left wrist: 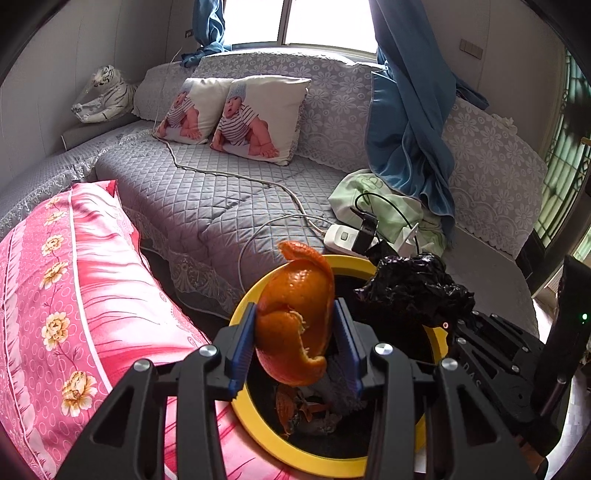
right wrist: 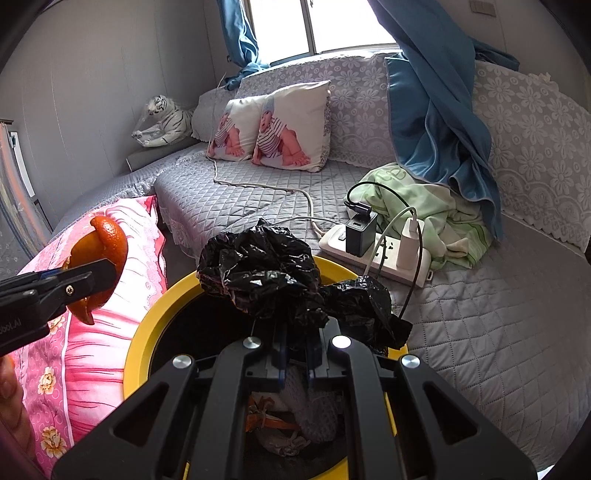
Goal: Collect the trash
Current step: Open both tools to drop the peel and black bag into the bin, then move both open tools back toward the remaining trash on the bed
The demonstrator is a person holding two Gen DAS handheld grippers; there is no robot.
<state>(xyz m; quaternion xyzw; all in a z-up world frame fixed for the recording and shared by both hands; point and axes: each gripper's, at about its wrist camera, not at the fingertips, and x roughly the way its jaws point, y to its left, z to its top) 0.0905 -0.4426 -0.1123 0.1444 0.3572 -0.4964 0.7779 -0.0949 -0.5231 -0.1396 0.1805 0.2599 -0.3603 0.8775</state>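
Left hand-held gripper is clamping an orange peel over the yellow-rimmed bin. Right hand-held gripper is pinching a crumpled black plastic bag above the same bin. Only the right view is showing the power strip fully, lying on the grey quilted bed; pink pillow is lying beside the bin.

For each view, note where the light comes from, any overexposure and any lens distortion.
Left wrist view: daylight from the window, blown out white; the sofa bows with fisheye curvature and the corners go dark. Right wrist view: the same blown-out window, with similarly dark corners.
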